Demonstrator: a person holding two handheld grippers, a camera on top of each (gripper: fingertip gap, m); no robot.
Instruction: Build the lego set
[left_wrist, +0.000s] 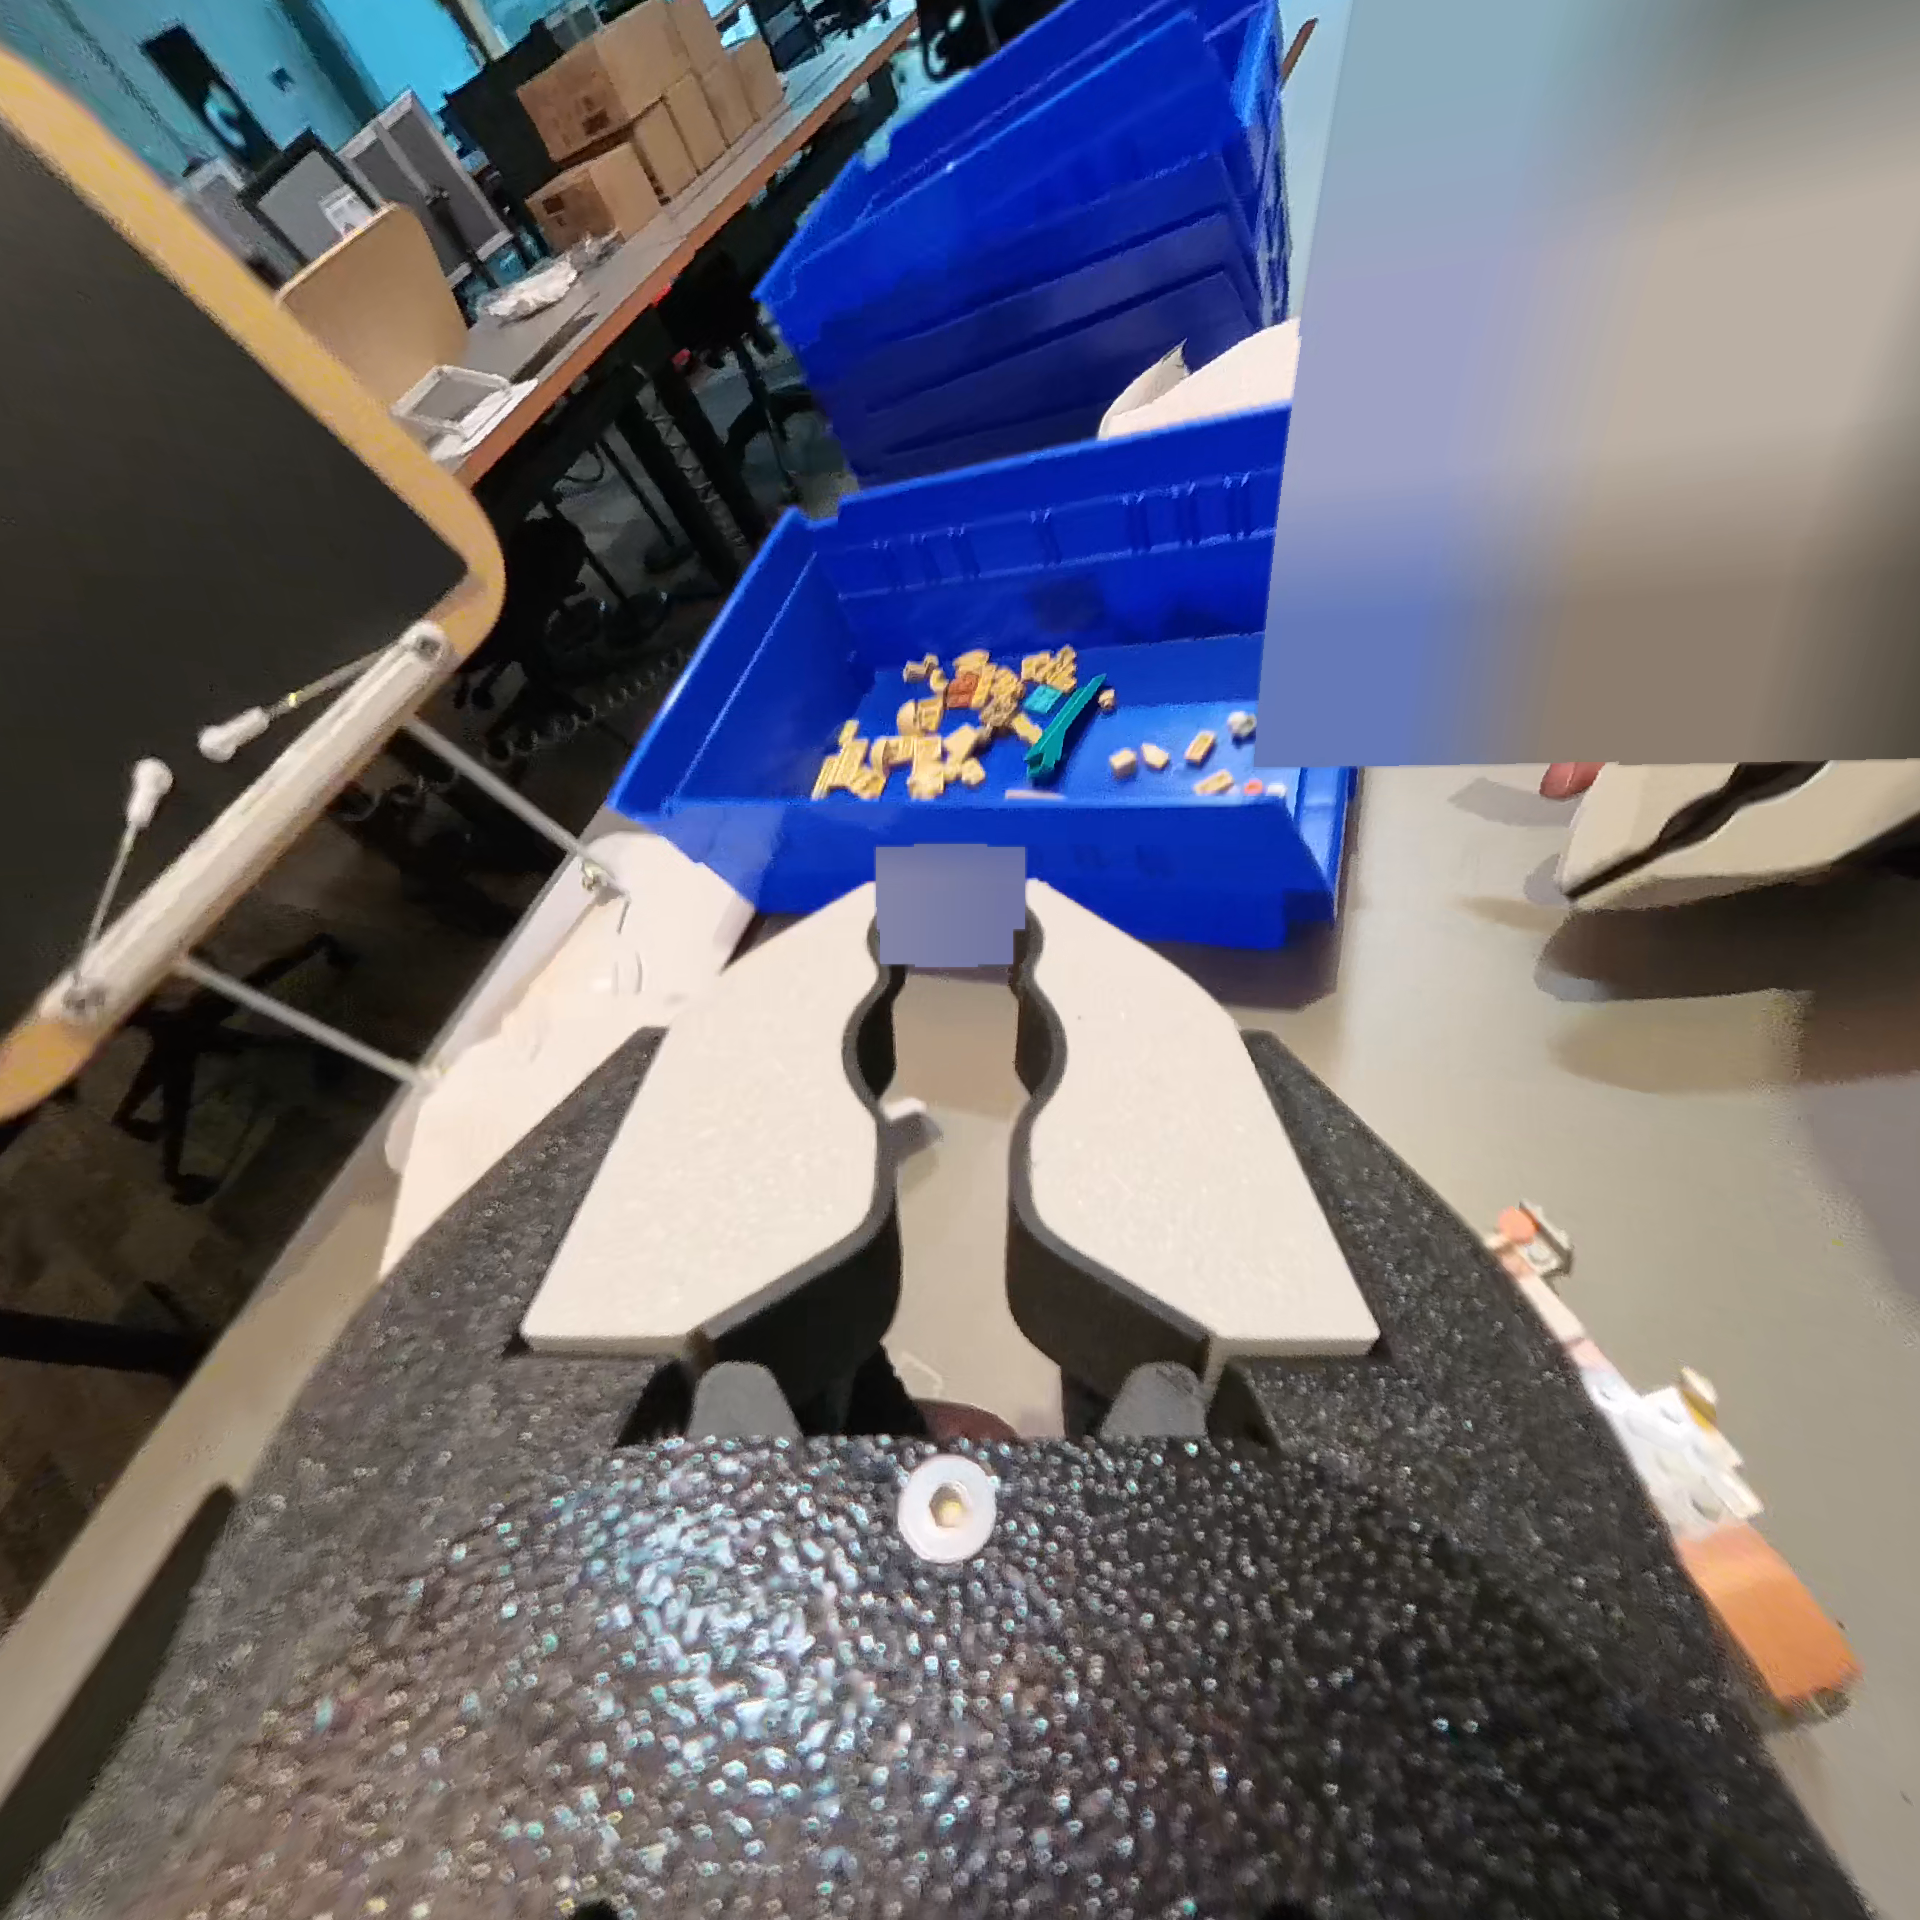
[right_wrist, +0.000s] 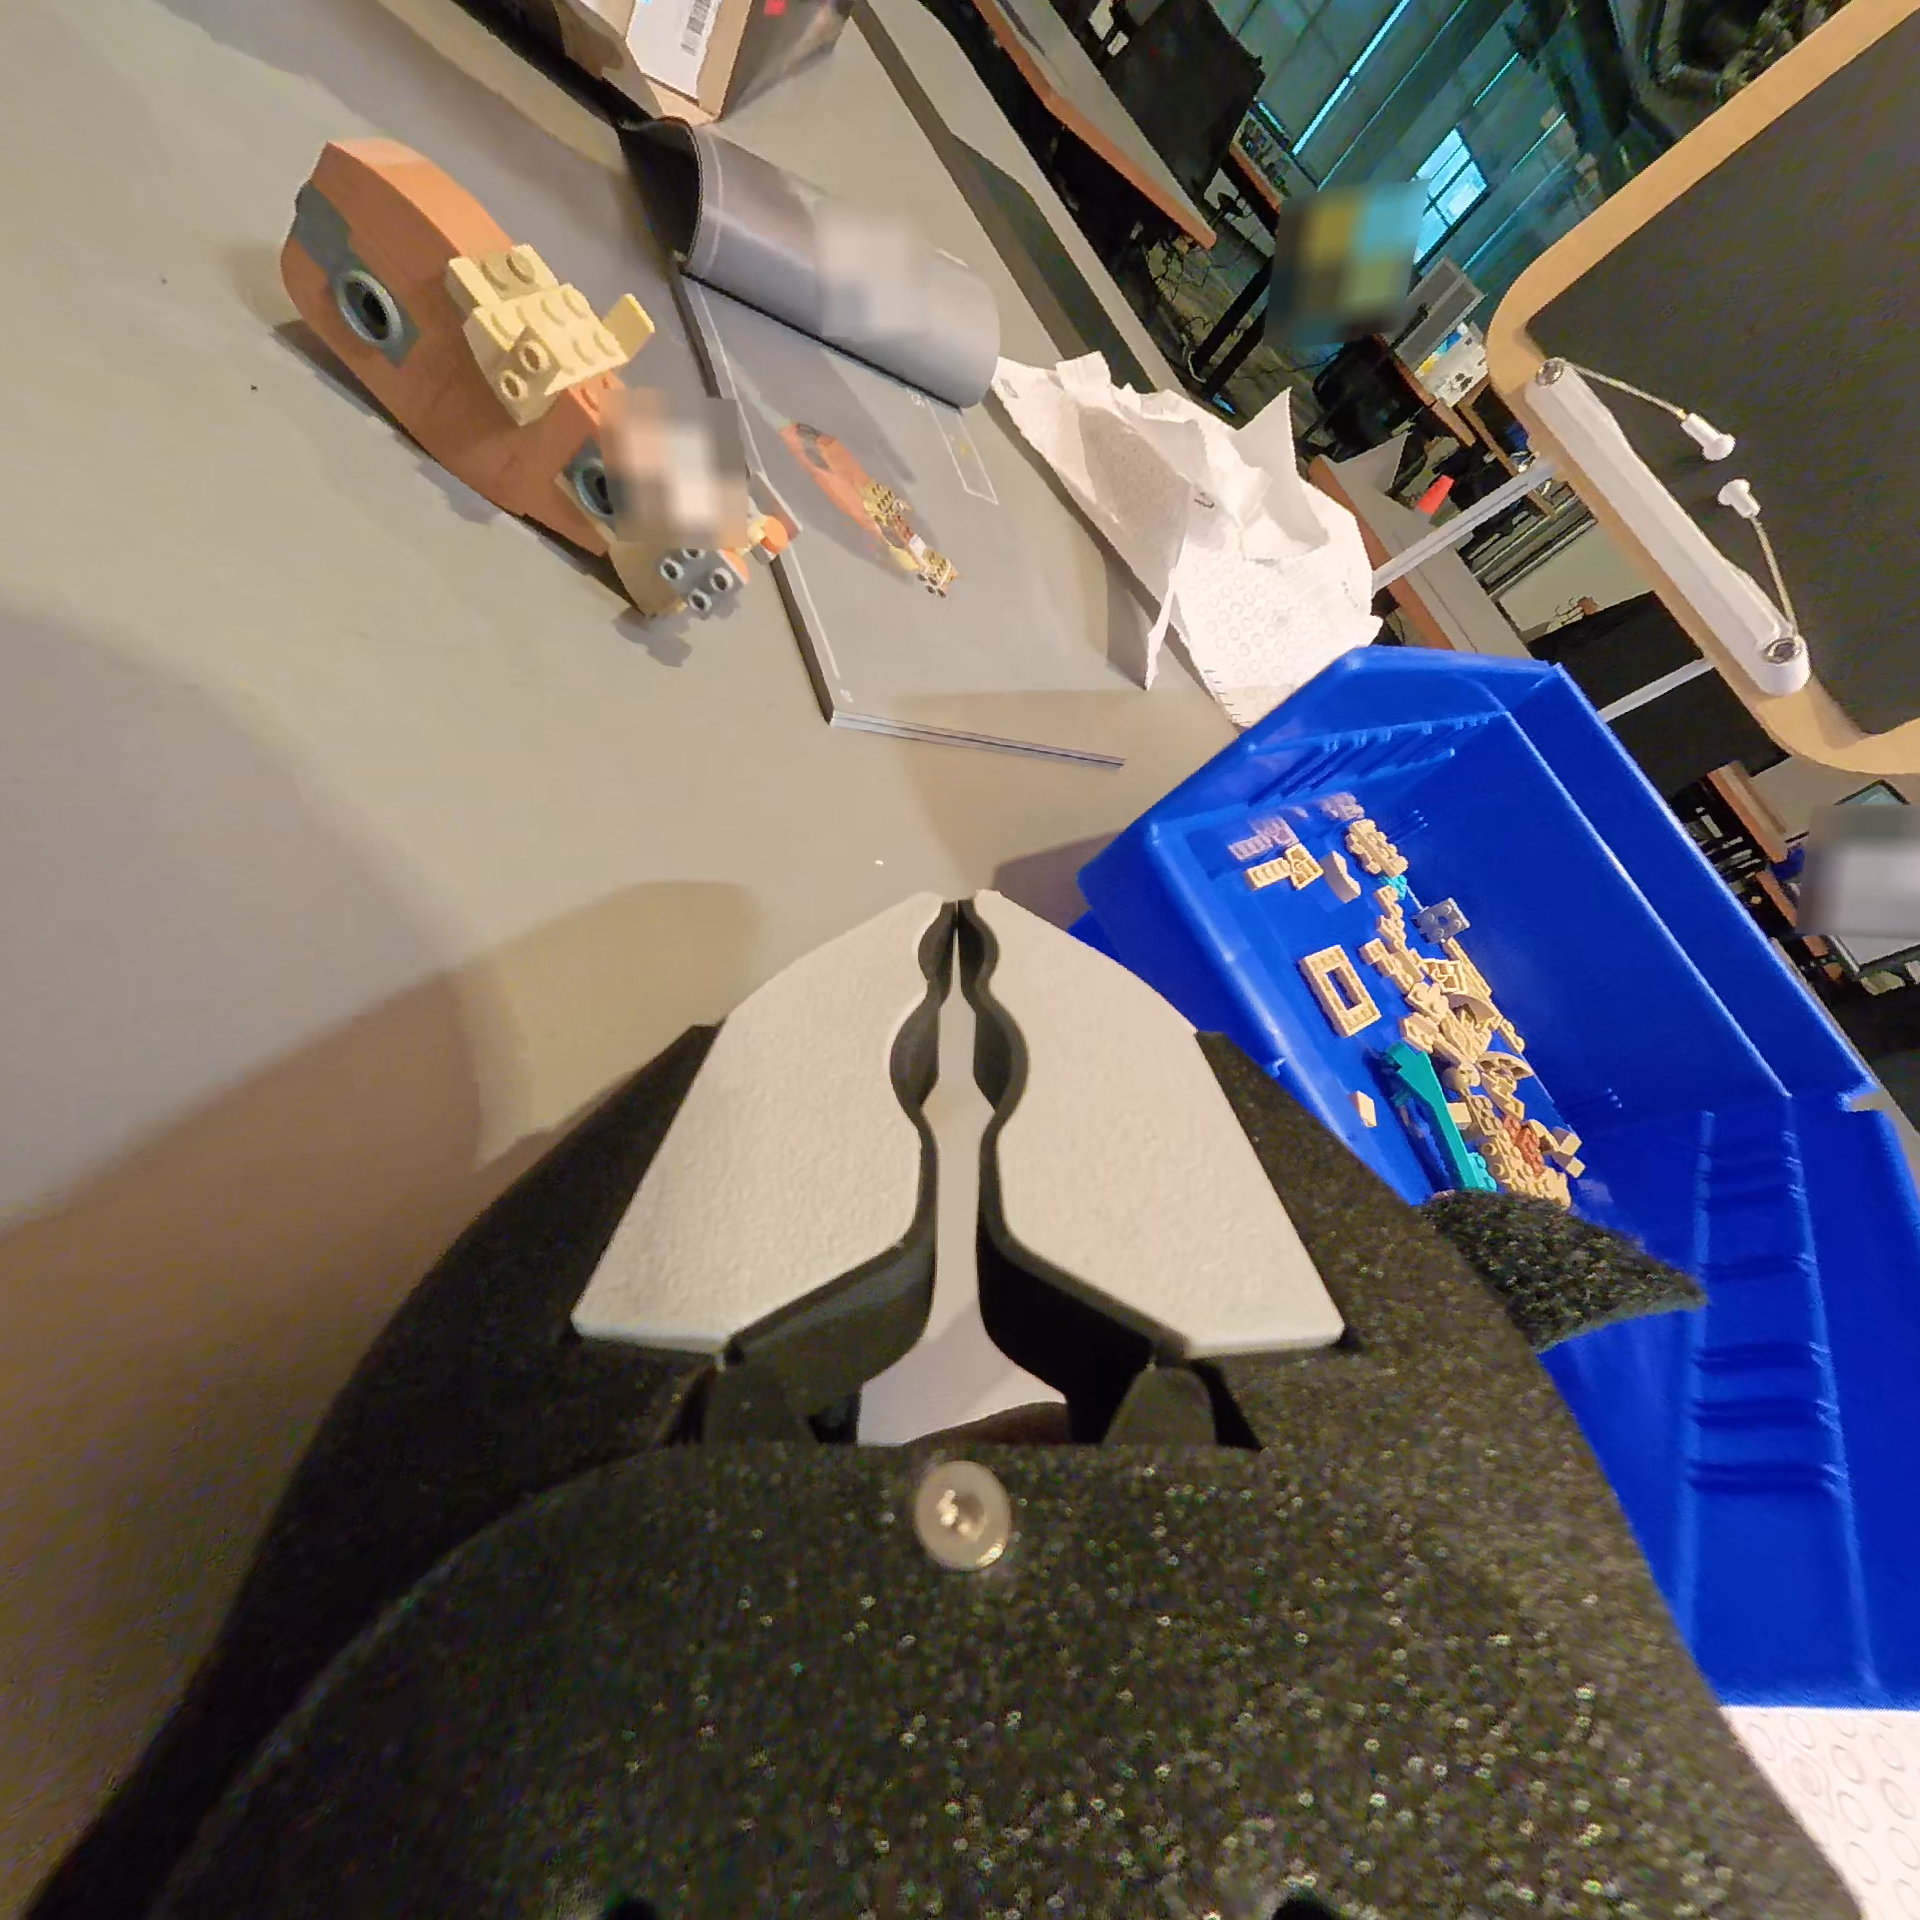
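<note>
The left wrist view sits low over the grey bench (left_wrist: 1455, 1039), looking forward past its own jaws at the blue bin (left_wrist: 1039, 862) of loose bricks, which lies near. The right wrist view looks down from higher (and tilted), with the same bin (right_wrist: 1766, 1351) close on its right and a half-built model (right_wrist: 436, 343) and open booklet (right_wrist: 935, 582) farther ahead. Both views share the bin and bench.

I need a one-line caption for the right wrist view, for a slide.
Shut, empty right tongs above the grey table, between a half-built brown model and a blue bin of tan bricks.
</note>
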